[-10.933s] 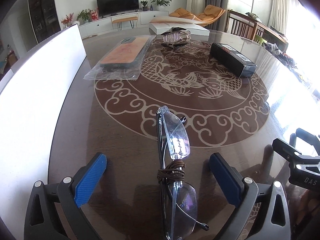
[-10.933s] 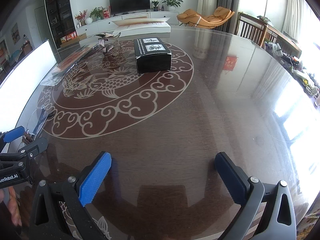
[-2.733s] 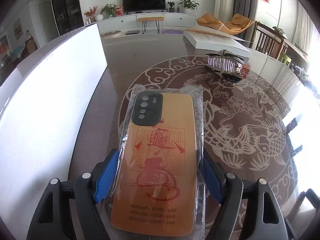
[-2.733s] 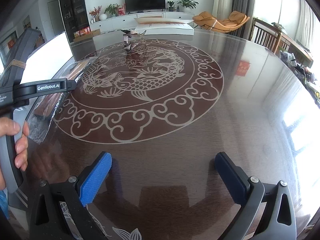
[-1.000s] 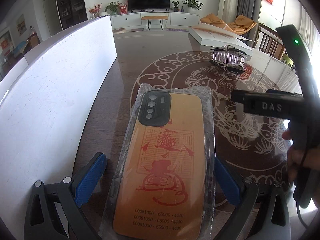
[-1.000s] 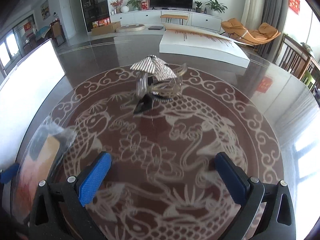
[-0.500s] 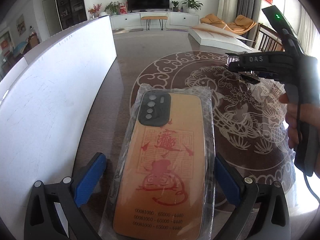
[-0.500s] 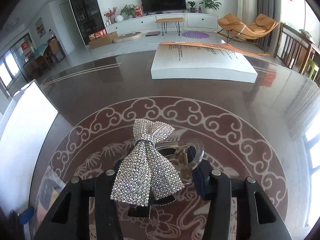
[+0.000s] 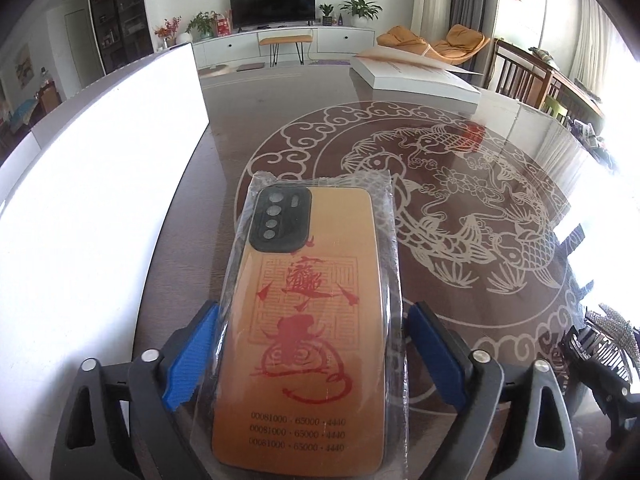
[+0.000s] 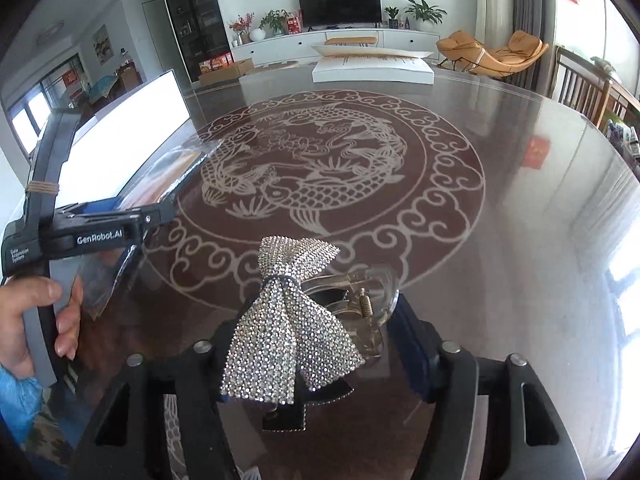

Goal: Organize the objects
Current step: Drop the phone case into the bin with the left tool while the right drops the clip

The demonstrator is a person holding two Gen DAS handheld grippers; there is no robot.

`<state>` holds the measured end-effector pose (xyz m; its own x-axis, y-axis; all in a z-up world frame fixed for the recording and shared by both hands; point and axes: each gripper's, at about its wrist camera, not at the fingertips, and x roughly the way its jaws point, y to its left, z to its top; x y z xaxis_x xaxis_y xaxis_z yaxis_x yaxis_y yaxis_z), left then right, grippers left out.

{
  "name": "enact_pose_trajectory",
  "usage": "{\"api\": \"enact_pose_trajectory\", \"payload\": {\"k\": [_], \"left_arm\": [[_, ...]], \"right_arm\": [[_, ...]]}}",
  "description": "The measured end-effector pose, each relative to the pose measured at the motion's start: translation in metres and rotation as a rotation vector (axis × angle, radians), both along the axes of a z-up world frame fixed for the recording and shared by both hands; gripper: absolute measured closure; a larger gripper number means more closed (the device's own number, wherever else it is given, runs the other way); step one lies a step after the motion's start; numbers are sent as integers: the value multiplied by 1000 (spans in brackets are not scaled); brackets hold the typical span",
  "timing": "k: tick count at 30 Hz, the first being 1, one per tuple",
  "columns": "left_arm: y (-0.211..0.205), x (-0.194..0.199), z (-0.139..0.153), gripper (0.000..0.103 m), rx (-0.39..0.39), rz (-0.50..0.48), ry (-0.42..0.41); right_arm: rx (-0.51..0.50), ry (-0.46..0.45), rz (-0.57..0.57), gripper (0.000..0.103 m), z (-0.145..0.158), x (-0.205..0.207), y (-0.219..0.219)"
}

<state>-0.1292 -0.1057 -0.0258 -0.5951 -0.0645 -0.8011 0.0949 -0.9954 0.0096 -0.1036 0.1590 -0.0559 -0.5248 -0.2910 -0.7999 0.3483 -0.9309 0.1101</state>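
Note:
My left gripper (image 9: 312, 356) is shut on an orange phone case (image 9: 304, 320) with red print and a black camera block, sealed in a clear plastic bag; the blue pads (image 9: 192, 356) press the bag's sides. It is held above the table. My right gripper (image 10: 316, 352) is shut on a rhinestone bow hair clip (image 10: 286, 320) with a clear claw, lifted over the near table edge. The clip also shows at the right edge of the left wrist view (image 9: 608, 340). The left gripper's body (image 10: 80, 236) and the hand holding it show in the right wrist view.
A round dark table (image 10: 500, 200) with a pale dragon-and-fish medallion. A long white panel (image 9: 100, 160) stands along the left side. A white flat box (image 10: 372, 68) lies at the far edge. Chairs stand at the right.
My left gripper has closed on the bagged phone case and lifted it. My right gripper, shut on the bow clip, has pulled back toward the near edge, carrying the clip away from the table's centre.

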Motion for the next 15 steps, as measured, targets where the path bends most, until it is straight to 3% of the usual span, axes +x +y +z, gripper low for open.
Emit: {"api": "enact_pose_trajectory", "payload": {"k": [1, 7, 9, 11, 15], "left_arm": [[1, 3, 1, 29, 0, -7, 8], [7, 34, 3, 29, 23, -56, 18], [5, 47, 5, 29, 60, -62, 33], [3, 61, 13, 29, 84, -59, 57], [2, 86, 47, 29, 125, -84, 131]], "right_arm": [[5, -17, 0, 22, 2, 3, 3], [83, -54, 48, 19, 18, -5, -6], [68, -88, 46, 55, 17, -10, -6], [41, -128, 22, 55, 18, -13, -2], [-13, -116, -4, 55, 36, -1, 0]]}}
